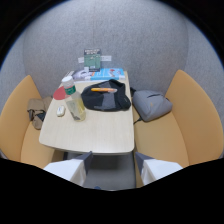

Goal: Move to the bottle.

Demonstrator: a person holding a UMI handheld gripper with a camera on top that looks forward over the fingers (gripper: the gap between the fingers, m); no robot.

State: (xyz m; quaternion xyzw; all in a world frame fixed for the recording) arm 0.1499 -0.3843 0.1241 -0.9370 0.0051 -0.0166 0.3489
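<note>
A clear plastic bottle (73, 99) with a white cap and a green label stands on the left part of a light wooden table (95, 132), well beyond my fingers. My gripper (111, 167) is open, its two white fingertips (70, 169) showing just before the table's near edge with nothing between them. The bottle is ahead and to the left of the left finger.
A black bag (106, 96) with an orange pen (103, 90) on it lies mid-table. A red disc (59, 93) and a small white object (60, 111) sit beside the bottle. Books (100, 74) lie at the far end. Orange benches (192, 115) flank the table; a grey bag (150, 104) rests on the right one.
</note>
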